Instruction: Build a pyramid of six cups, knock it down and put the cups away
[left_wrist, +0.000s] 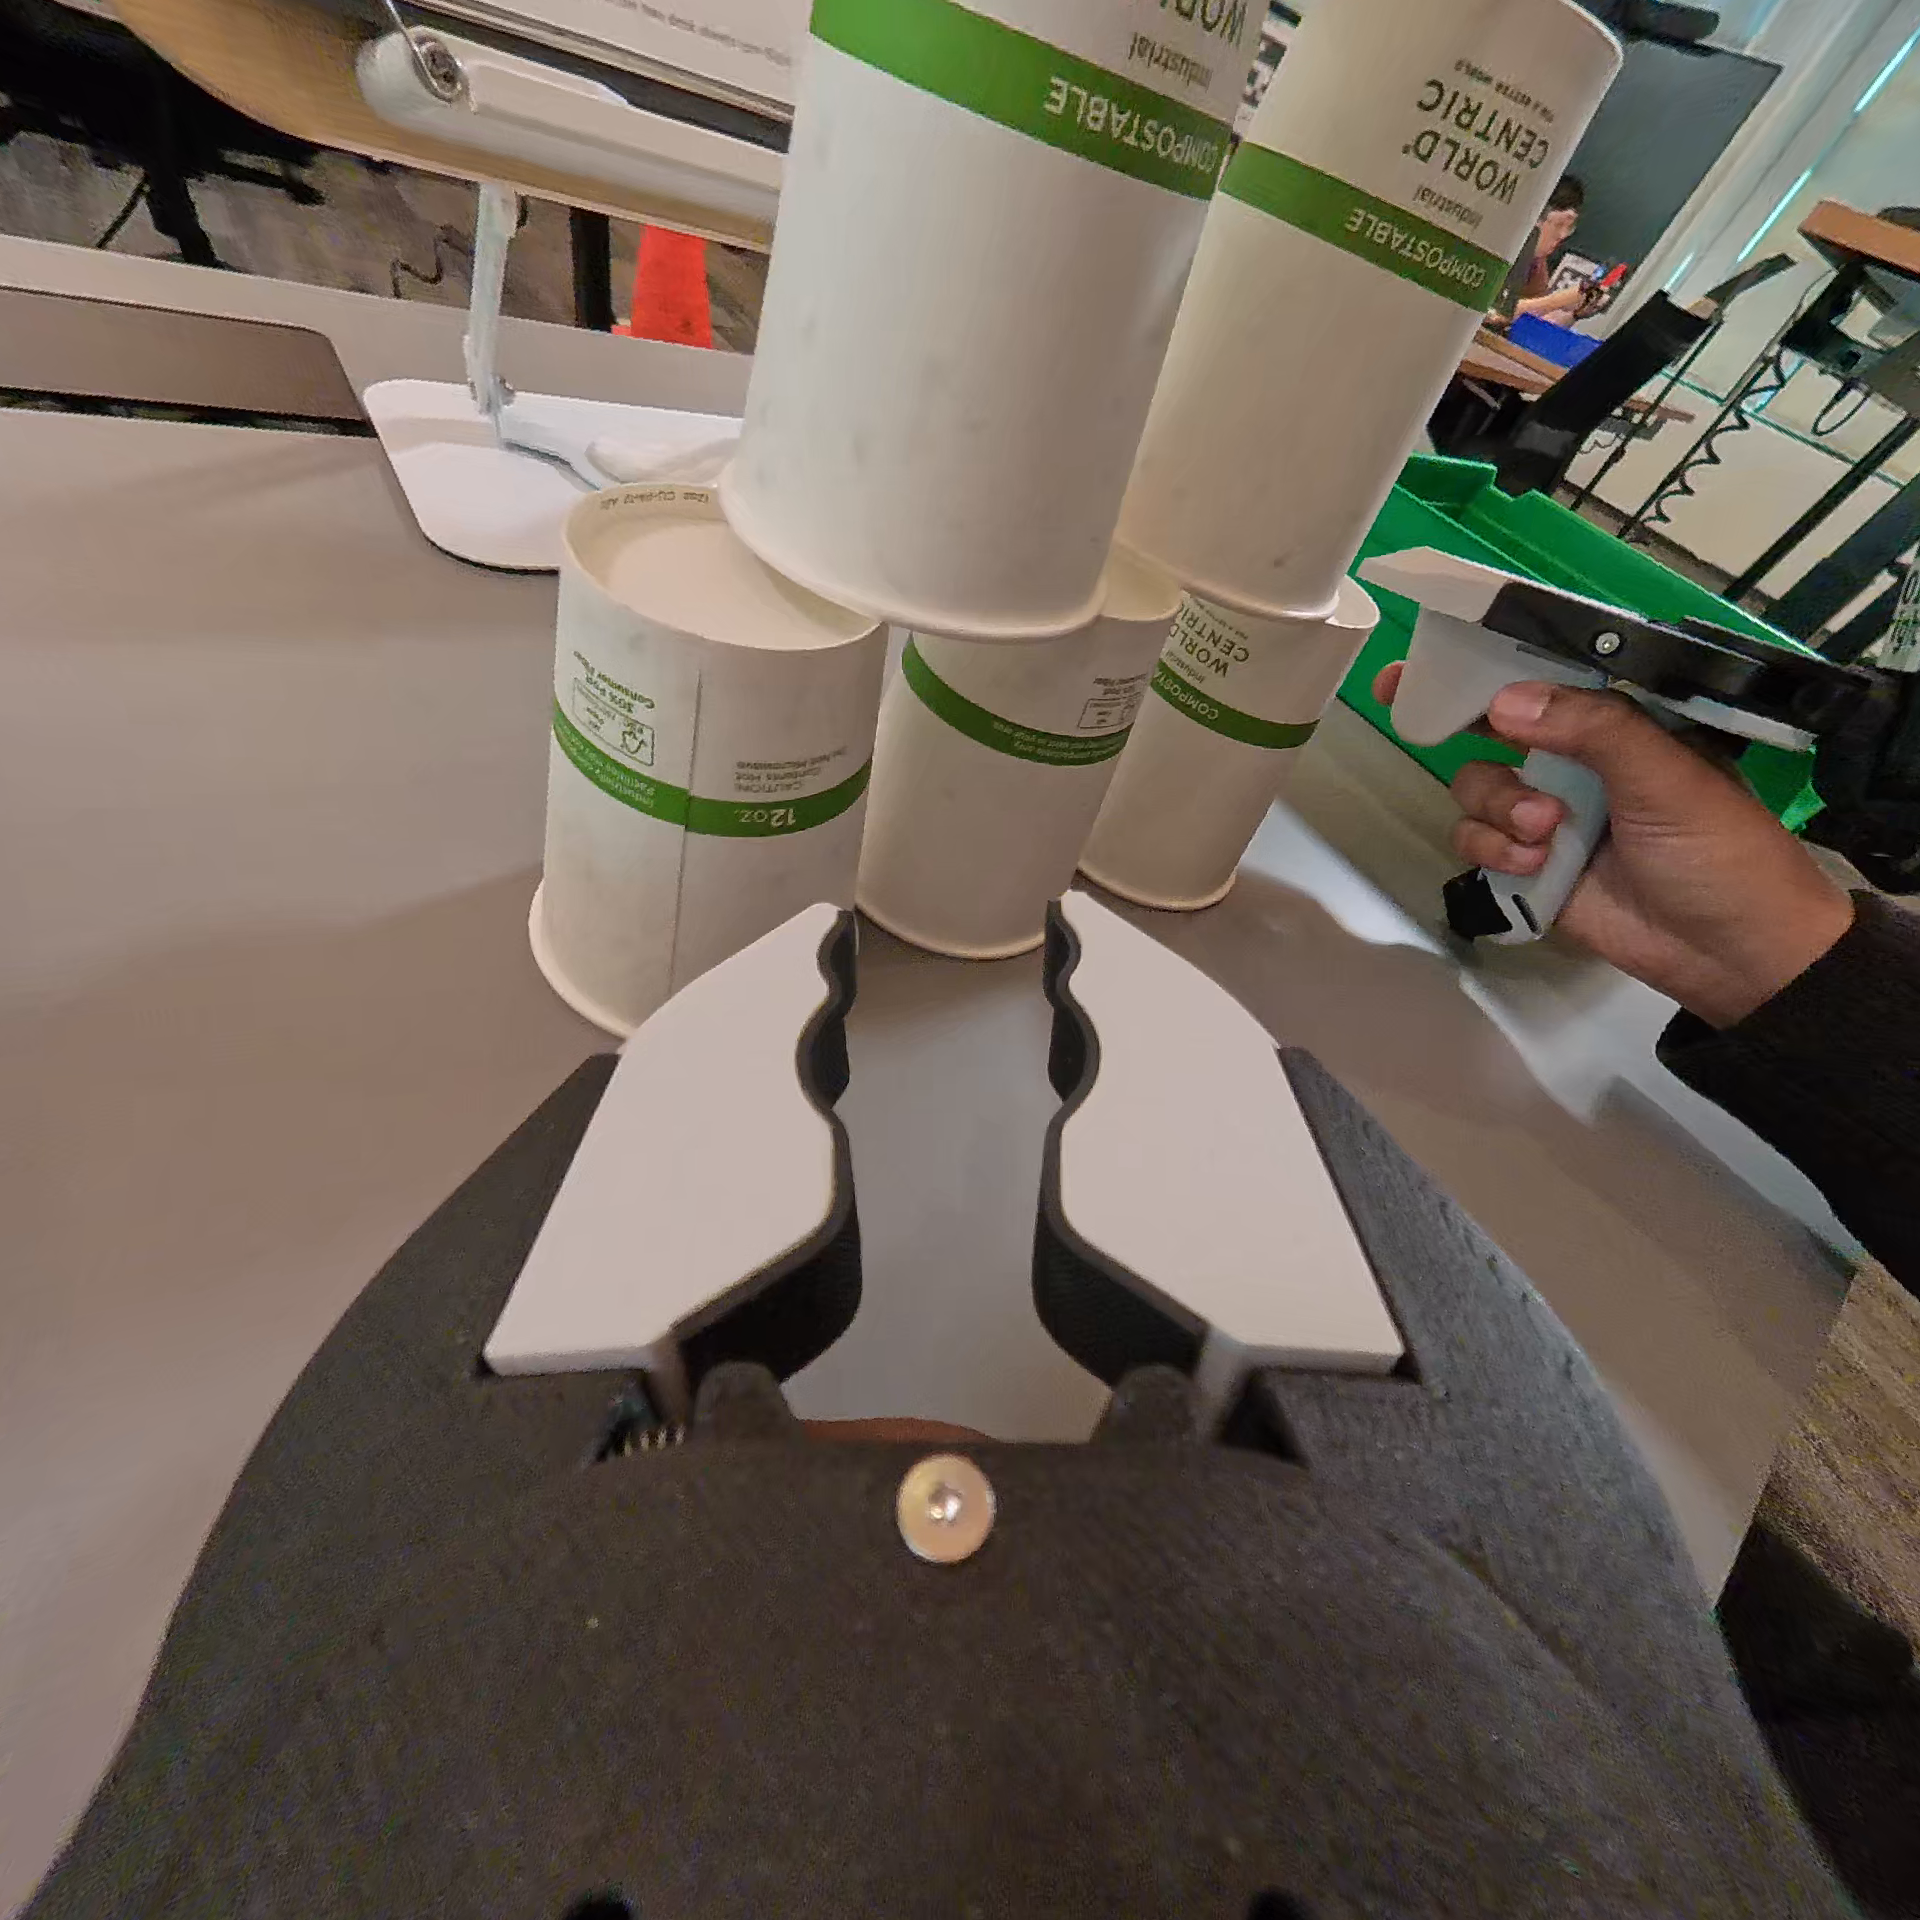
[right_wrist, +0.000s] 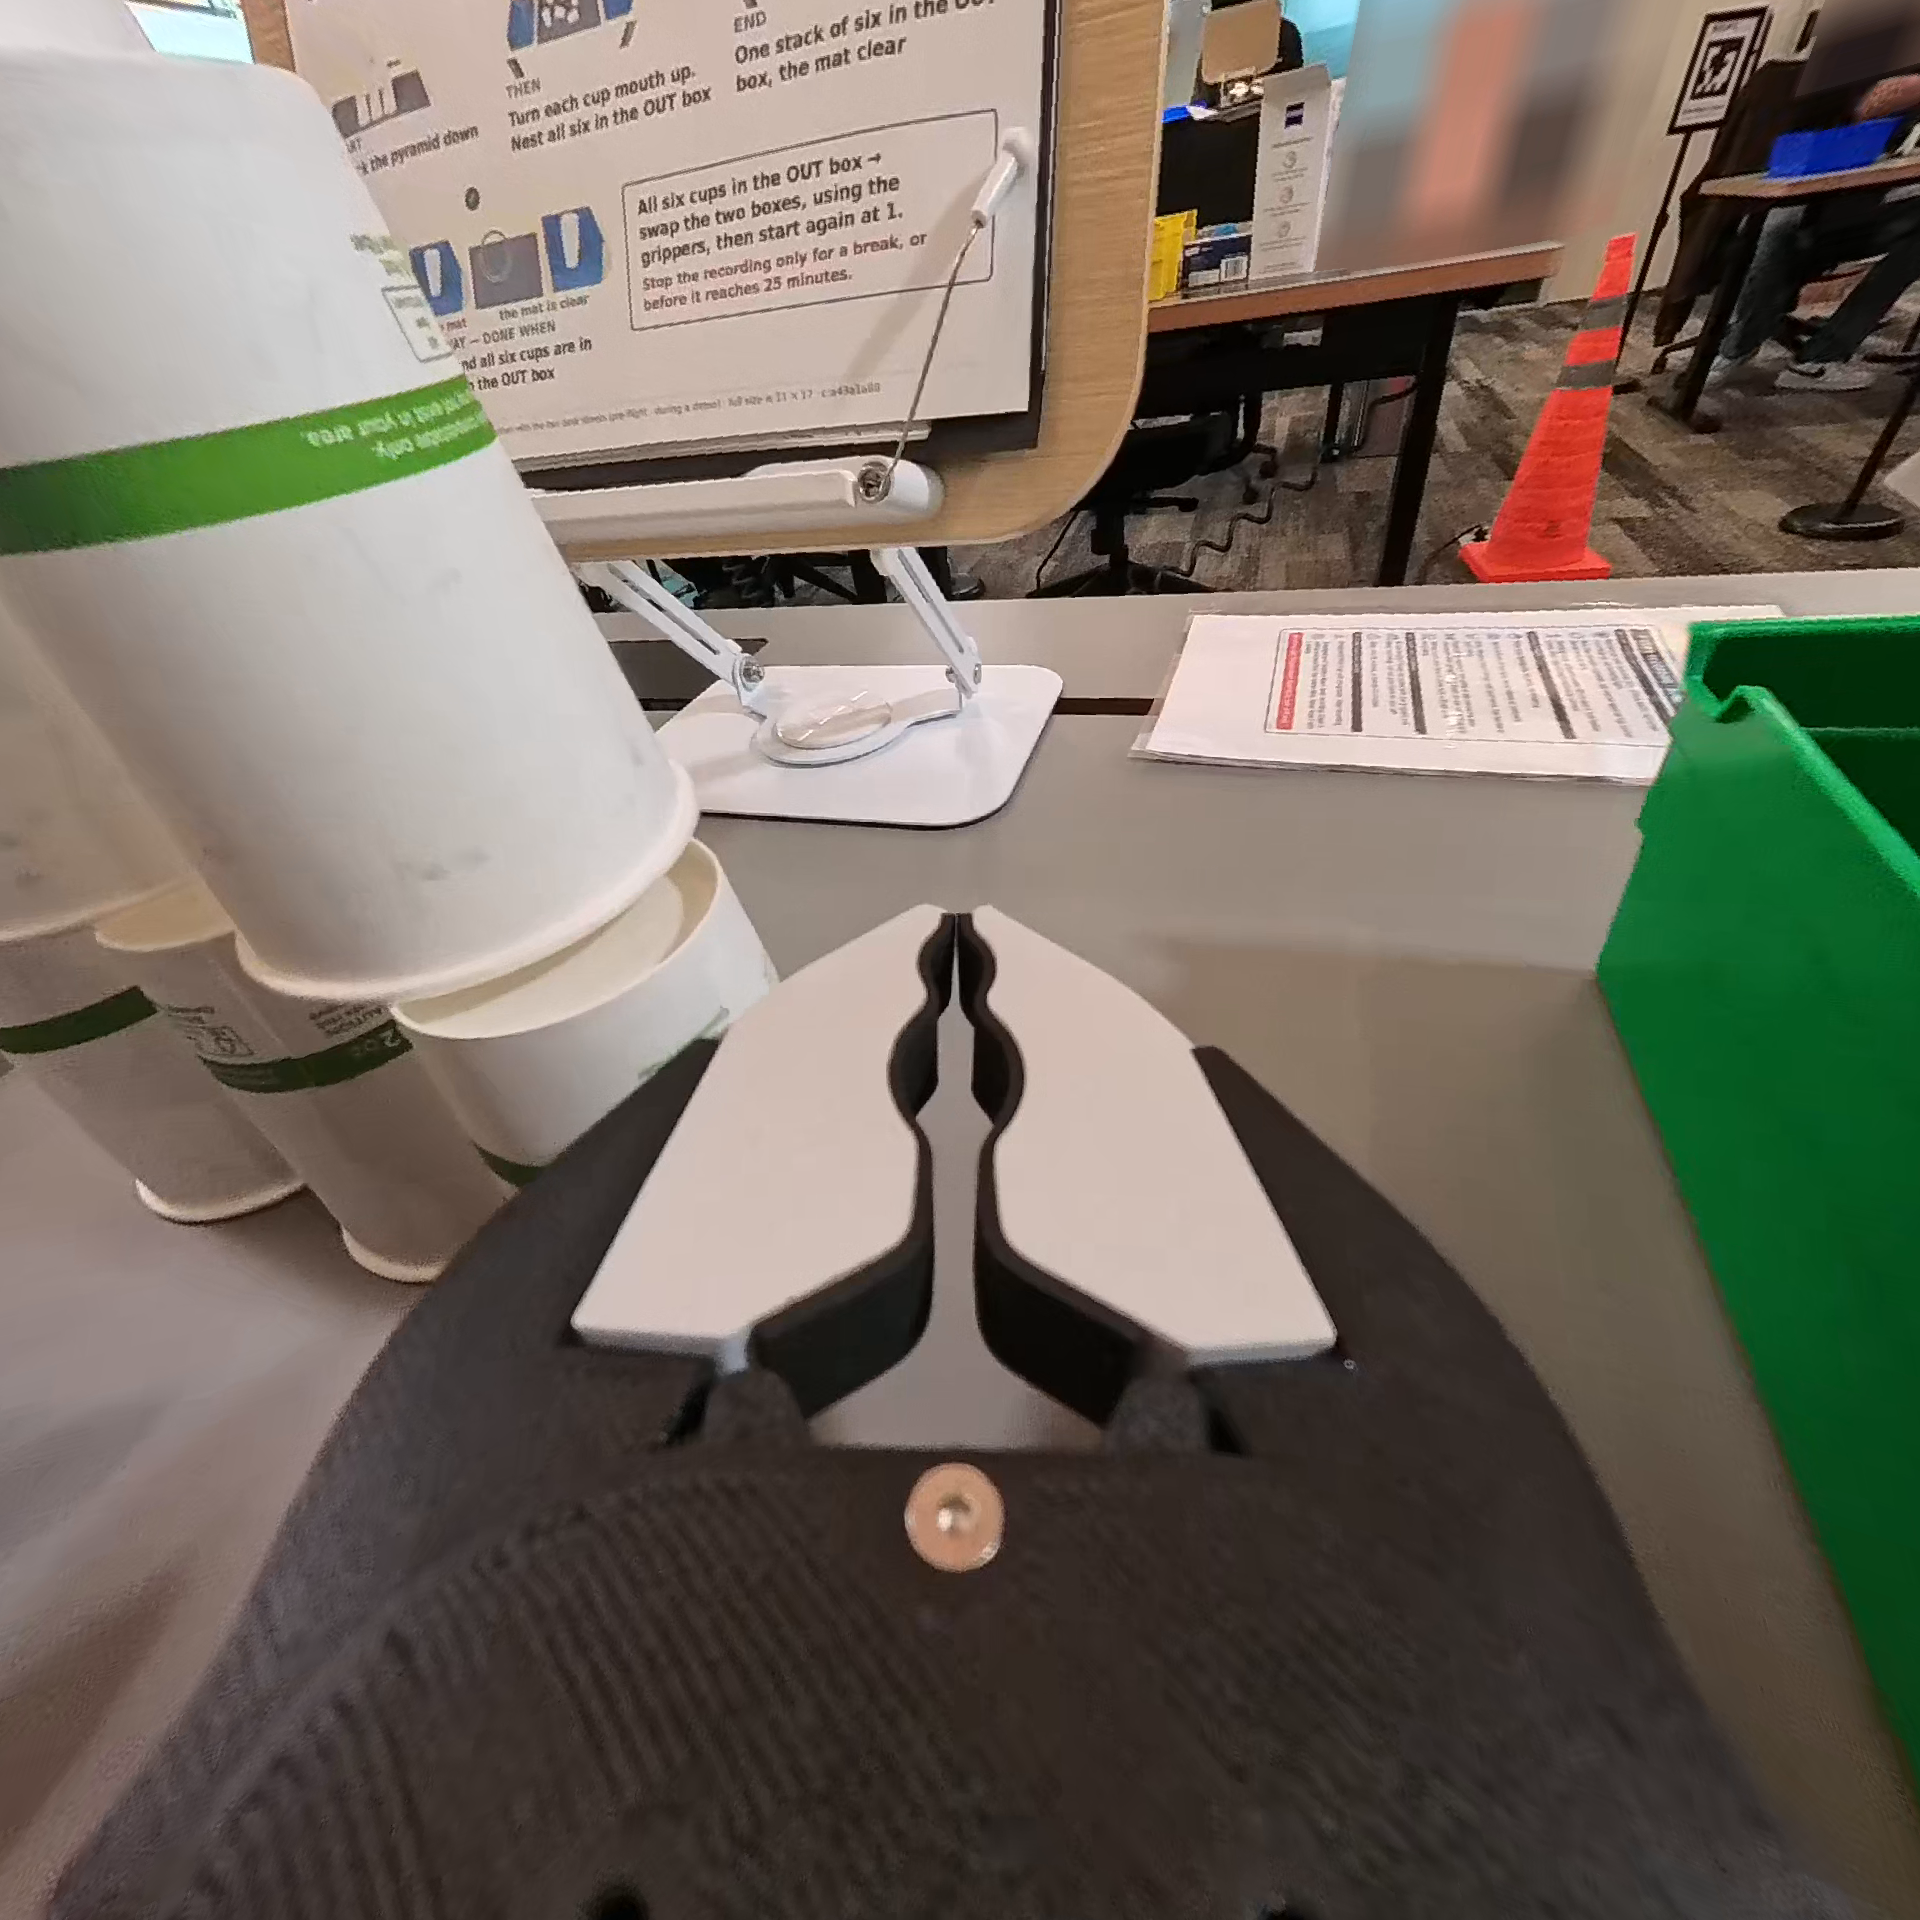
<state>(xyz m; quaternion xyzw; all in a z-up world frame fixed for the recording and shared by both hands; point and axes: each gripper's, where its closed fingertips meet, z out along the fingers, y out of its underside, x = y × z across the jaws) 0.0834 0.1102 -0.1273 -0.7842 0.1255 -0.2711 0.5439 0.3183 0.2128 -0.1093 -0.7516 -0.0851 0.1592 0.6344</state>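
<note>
White paper cups with green bands stand upside down in a pyramid on the grey table (left_wrist: 208, 727). Three bottom cups show: left (left_wrist: 686, 769), middle (left_wrist: 987, 790), right (left_wrist: 1216, 748). Two upper cups (left_wrist: 935, 343) (left_wrist: 1340, 312) rest on them. My left gripper (left_wrist: 948, 925) is open and empty, its tips just in front of the middle bottom cup. My right gripper (right_wrist: 956, 920) is shut and empty, just right of the pyramid; the nearest bottom cup (right_wrist: 582, 1039) and an upper cup (right_wrist: 312, 623) are at its left. It also shows in the left wrist view (left_wrist: 1434, 644), held by a hand.
A green box (right_wrist: 1766, 1091) stands at the right of the table, also in the left wrist view (left_wrist: 1558, 582). A white stand (right_wrist: 862, 748) holds a board with a printed sheet (right_wrist: 727, 208) behind the cups. A laminated sheet (right_wrist: 1423, 691) lies beyond. An orange cone (right_wrist: 1558, 436) stands on the floor.
</note>
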